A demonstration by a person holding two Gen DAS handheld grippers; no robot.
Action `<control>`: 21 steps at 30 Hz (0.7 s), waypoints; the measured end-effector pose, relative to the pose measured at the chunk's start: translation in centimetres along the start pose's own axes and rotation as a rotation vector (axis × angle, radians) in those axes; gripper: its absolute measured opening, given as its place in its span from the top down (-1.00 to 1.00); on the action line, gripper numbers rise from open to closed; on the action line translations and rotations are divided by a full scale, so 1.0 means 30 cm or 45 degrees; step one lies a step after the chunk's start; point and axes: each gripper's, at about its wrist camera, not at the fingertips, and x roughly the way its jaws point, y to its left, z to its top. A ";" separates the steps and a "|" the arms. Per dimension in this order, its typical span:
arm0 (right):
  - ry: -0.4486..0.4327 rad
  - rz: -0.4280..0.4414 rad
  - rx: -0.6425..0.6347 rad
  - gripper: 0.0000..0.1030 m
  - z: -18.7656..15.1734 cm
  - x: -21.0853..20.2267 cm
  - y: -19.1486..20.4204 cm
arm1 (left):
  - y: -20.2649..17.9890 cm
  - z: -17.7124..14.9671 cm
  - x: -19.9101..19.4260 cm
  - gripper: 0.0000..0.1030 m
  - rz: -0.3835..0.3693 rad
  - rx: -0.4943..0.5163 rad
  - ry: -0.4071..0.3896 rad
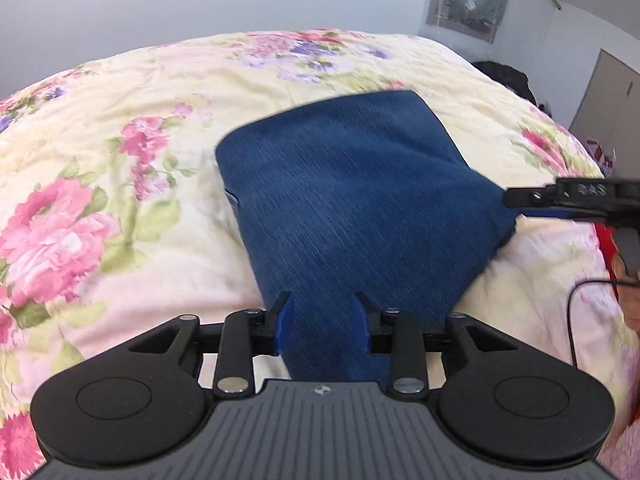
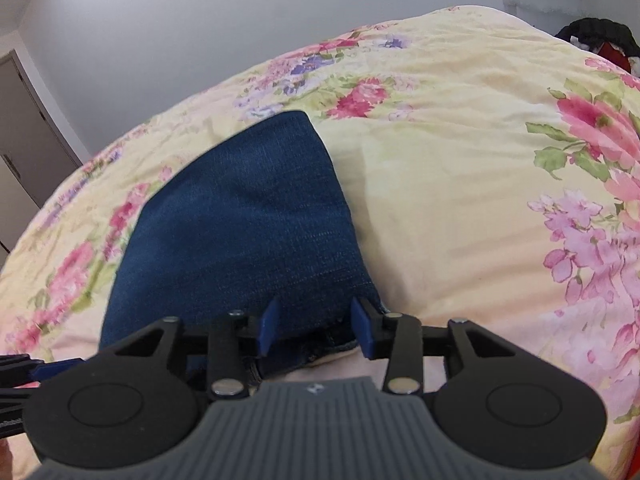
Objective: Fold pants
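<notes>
My left gripper (image 1: 323,326) jaws apart, blue pads clear of cloth, nothing clamped; folded jeans (image 1: 352,208) lie beneath, filling frame centre. My right gripper (image 2: 314,330) also parted, waistband edge between pads, not pinched. In left wrist view, right gripper reaches in from right edge at jeans' right corner. Jeans (image 2: 240,232) rest on floral bed quilt (image 1: 120,160). Grey wall (image 2: 200,20) behind, door (image 2: 24,128) at far left.
</notes>
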 end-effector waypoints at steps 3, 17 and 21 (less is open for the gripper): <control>-0.030 -0.049 0.007 -0.33 0.024 0.003 -0.016 | 0.034 0.043 0.011 0.06 0.025 -0.017 -0.021; 0.228 0.233 0.315 -0.39 0.101 0.226 -0.167 | 0.274 0.097 0.234 -0.32 -0.290 -0.459 0.009; 0.284 0.339 0.386 -0.37 0.146 0.300 -0.201 | 0.380 0.072 0.333 -0.35 -0.452 -0.694 0.024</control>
